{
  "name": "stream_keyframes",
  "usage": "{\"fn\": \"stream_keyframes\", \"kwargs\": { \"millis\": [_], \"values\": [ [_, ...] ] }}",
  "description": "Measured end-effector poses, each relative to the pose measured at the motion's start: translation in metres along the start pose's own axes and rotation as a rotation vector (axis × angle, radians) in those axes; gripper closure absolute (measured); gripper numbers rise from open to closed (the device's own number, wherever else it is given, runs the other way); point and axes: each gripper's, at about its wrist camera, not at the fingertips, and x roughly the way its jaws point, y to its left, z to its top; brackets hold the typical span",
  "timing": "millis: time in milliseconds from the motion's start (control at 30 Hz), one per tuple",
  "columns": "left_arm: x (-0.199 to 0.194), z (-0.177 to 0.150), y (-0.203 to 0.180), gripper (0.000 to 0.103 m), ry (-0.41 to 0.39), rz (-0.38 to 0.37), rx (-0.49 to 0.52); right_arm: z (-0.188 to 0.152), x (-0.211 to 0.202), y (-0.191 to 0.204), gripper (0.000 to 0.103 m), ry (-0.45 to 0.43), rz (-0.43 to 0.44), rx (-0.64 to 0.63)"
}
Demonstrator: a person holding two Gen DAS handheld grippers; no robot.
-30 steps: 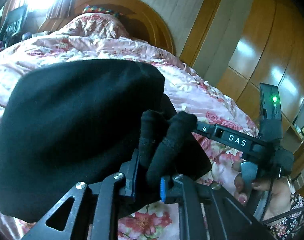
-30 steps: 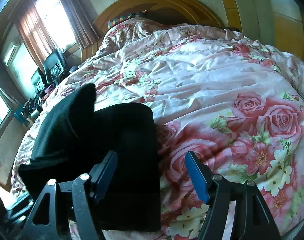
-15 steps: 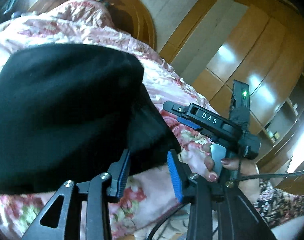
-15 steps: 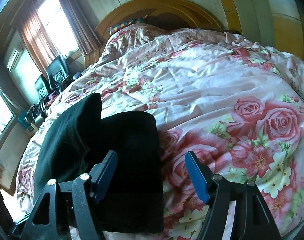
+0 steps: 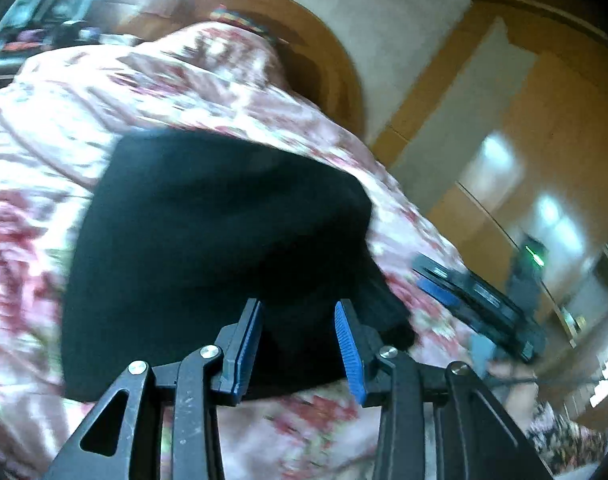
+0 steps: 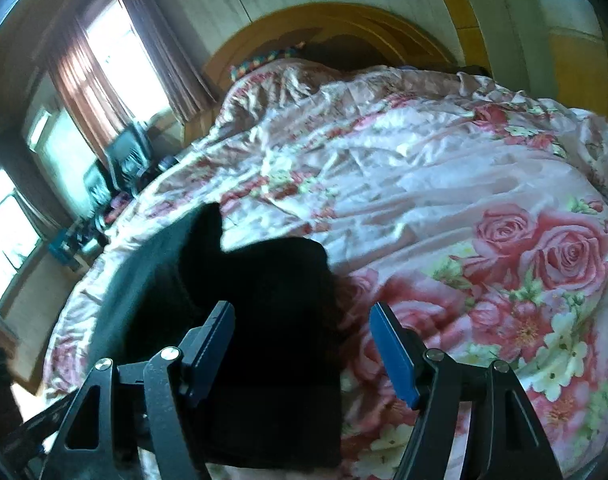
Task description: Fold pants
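The black pants [image 5: 216,240] lie folded into a thick bundle on the floral quilt [image 5: 44,160]. My left gripper [image 5: 298,306] stands open at the bundle's near edge, its blue pads apart with nothing pinched between them. In the right wrist view the pants [image 6: 272,320] fill the lower left, with one end sticking up behind. My right gripper [image 6: 300,308] hangs open over the bundle's right edge and grips nothing. The left wrist view, which is blurred, also shows the right gripper [image 5: 463,292] at the right, held by a person's hand [image 5: 503,372].
The pink rose quilt [image 6: 463,200] covers the whole bed up to a curved wooden headboard [image 6: 343,20]. A wooden wardrobe [image 5: 543,160] stands to the right of the bed. Curtained windows [image 6: 104,60] and a dark chair [image 6: 128,152] are on the left.
My left gripper let go of the pants fold it was pinching, opened and drew back from the bundle. The right gripper stayed open and barely moved.
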Motion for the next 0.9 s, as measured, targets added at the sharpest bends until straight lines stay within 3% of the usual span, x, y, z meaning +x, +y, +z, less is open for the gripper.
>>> {"fn": "stream_keyframes", "kwargs": {
  "millis": [200,400,667,900],
  "values": [
    [-0.018,0.015,0.048,0.062,-0.091,0.164,-0.113,-0.002,0.002,0.012,0.032,0.013,0.084,-0.029],
    [-0.019,0.018,0.091,0.058,-0.114,0.296,-0.213,-0.005,0.01,0.021,0.032,0.056,0.202,0.004],
    [-0.004,0.009,0.122,0.05,-0.05,0.23,-0.308,-0.009,0.042,0.011,0.034,0.139,0.254,0.129],
    [0.002,-0.001,0.117,0.049,-0.021,0.21,-0.288,-0.012,0.052,0.013,0.04,0.173,0.318,0.173]
  ]
}}
